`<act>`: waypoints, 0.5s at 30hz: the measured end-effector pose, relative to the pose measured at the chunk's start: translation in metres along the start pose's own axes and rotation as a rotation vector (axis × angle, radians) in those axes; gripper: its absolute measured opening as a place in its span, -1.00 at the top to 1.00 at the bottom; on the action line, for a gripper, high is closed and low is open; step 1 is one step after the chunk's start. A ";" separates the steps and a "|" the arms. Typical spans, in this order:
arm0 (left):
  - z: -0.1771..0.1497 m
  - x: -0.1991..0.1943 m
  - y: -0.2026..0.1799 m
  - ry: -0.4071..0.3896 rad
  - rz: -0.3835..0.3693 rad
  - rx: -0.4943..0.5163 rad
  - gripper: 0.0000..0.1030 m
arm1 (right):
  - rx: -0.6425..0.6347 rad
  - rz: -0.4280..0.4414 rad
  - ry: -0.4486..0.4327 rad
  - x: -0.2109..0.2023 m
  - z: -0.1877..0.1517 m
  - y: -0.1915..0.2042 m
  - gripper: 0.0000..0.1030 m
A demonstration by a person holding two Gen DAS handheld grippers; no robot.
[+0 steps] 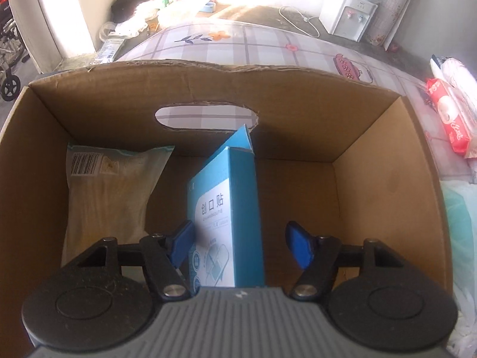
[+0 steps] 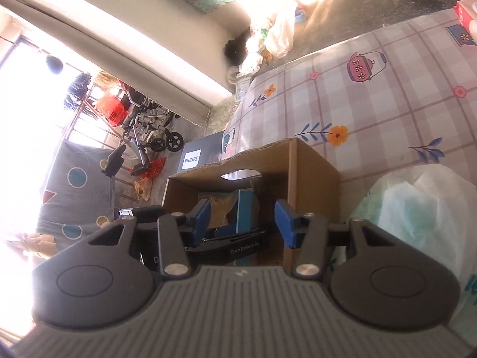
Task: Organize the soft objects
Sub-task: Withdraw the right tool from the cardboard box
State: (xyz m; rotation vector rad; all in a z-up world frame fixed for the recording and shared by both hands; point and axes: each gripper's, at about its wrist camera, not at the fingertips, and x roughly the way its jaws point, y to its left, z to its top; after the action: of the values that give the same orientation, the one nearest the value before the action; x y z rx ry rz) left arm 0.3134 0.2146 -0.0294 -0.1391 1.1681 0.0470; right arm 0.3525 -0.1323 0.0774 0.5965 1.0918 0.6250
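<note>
An open cardboard box (image 1: 298, 113) stands on the checked floral tablecloth (image 1: 238, 41). Inside, a pale soft pouch pack (image 1: 110, 185) with a barcode lies at the left, and a blue plaster box (image 1: 226, 185) stands upright in the middle. My left gripper (image 1: 240, 238) reaches down into the box, open. Its left finger (image 1: 182, 244) is against the blue box's side and its right finger (image 1: 298, 244) stands apart from it. My right gripper (image 2: 243, 217) hovers open and empty in front of the cardboard box (image 2: 313, 179), above the left tool's black body (image 2: 238, 249).
A red wet-wipe pack (image 1: 453, 119) and a white pack lie on the cloth to the right of the box. A white-green plastic bag (image 2: 423, 208) sits close at the right. A Philips carton (image 2: 193, 158) and a wheelchair (image 2: 149, 131) stand on the floor beyond.
</note>
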 end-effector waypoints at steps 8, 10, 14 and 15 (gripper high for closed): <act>-0.011 -0.042 -0.001 -0.085 0.048 0.021 -0.65 | 0.016 -0.022 -0.031 -0.031 -0.013 -0.031 0.08; -0.016 -0.059 -0.008 -0.119 0.062 0.044 -0.75 | 0.019 -0.021 -0.040 -0.041 -0.018 -0.036 0.08; -0.029 -0.092 -0.023 -0.181 0.052 0.060 -0.80 | 0.020 -0.017 -0.062 -0.066 -0.031 -0.045 0.08; -0.032 -0.101 -0.028 -0.193 0.044 0.059 -0.80 | 0.022 -0.016 -0.069 -0.075 -0.033 -0.048 0.08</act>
State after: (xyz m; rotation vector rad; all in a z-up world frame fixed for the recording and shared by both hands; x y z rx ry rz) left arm 0.2472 0.1863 0.0531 -0.0555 0.9784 0.0630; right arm 0.3048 -0.2141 0.0779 0.6240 1.0388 0.5754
